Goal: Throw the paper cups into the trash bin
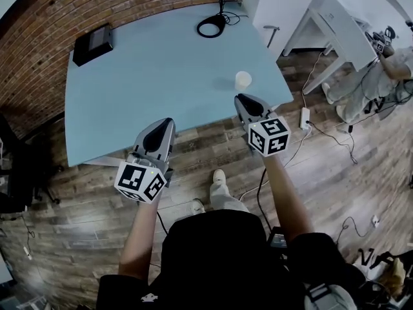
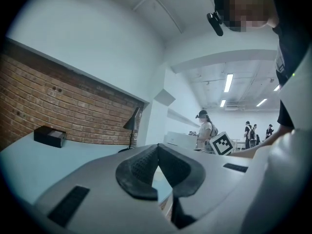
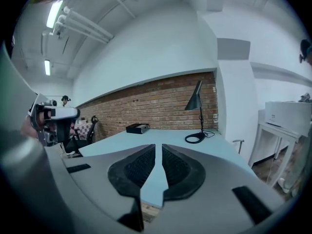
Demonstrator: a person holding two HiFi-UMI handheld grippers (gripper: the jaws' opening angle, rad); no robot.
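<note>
paper cup (image 1: pixel 243 79): upright on table (image 1: pixel 129 89) | right gripper (image 1: pixel 244 99): jaws together, empty, cup near at 12 o'clock | left gripper (image 1: pixel 169 123): jaws together, empty, cup farther, 2 o'clock

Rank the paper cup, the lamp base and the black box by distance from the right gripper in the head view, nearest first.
1. Paper cup, just beyond the right gripper.
2. Lamp base, far back, slightly left.
3. Black box, far left corner.
</note>
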